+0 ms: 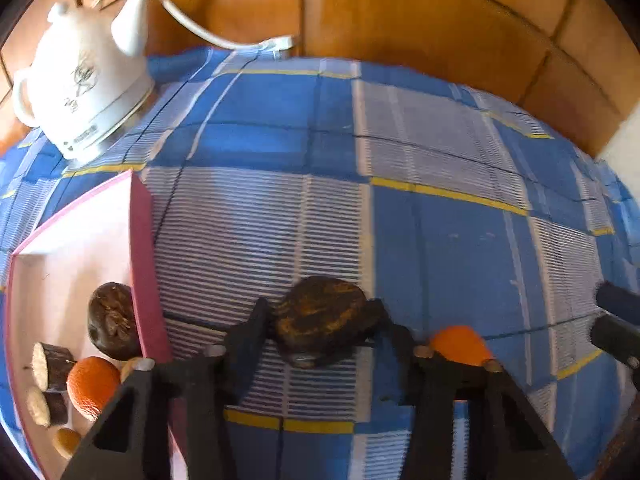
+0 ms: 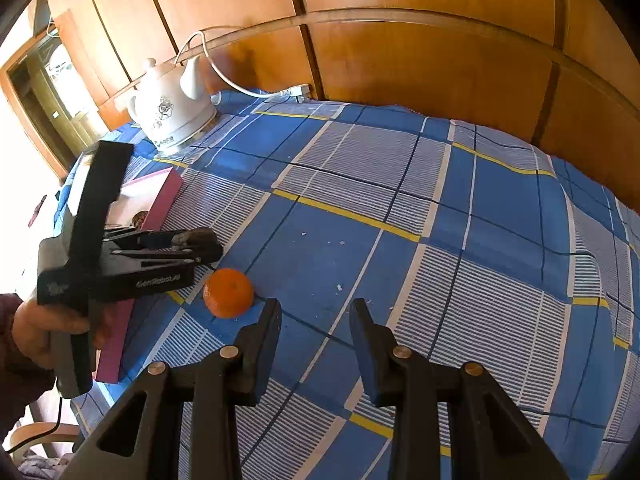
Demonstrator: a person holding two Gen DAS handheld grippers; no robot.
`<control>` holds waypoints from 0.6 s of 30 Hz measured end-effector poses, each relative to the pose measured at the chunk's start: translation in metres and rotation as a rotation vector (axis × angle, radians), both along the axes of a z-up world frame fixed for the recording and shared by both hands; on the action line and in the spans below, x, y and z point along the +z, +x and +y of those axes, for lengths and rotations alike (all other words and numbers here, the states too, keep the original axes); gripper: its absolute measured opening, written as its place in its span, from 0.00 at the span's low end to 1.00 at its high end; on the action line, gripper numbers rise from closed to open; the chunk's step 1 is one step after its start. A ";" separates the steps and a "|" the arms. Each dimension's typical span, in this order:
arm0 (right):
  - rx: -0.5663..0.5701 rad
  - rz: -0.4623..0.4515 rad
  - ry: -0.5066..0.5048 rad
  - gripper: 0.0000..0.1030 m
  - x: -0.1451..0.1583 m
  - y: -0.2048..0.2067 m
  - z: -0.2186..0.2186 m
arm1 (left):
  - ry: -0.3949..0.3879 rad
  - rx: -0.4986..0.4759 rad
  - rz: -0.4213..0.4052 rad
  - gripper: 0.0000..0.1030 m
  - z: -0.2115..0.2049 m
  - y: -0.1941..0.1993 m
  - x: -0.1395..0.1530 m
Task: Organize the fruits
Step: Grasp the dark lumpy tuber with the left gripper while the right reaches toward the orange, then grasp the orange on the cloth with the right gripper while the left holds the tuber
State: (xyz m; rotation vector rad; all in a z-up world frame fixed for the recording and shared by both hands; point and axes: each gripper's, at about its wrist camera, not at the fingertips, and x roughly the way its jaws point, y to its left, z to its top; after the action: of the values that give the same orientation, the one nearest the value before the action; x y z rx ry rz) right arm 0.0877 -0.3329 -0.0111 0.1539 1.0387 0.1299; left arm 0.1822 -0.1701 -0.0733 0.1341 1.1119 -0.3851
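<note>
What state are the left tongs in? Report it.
Shut on the dark fruit: the left tongs press it from both sides, above the checked cloth, outside the pink tray.

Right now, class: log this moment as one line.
left gripper: shut on dark fruit | right gripper: open, empty | orange: on cloth

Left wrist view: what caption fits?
Left gripper holds a dark fruit beside the pink box of fruit.

On the side of your left gripper [image 2: 200, 246], seen from the right wrist camera, you can read grey lettering that looks like "GenRobot.AI". The white kettle [image 2: 172, 110] carries a small mark on its base, too blurred to read.
</note>
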 end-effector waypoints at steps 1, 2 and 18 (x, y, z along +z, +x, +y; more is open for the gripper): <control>0.001 0.000 0.000 0.35 0.000 0.000 0.000 | -0.025 -0.002 -0.007 0.46 0.002 -0.005 0.003; 0.000 0.000 -0.001 0.35 0.000 0.000 0.000 | -0.036 -0.008 -0.020 0.46 0.003 -0.008 0.006; 0.001 0.027 0.014 0.35 -0.009 -0.004 0.002 | -0.071 -0.089 -0.142 0.46 0.002 -0.141 -0.003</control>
State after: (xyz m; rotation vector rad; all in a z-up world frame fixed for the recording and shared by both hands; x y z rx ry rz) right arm 0.0838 -0.3308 -0.0199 0.1683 1.0653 0.1368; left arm 0.0411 -0.1679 -0.0763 0.1464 0.9534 -0.4870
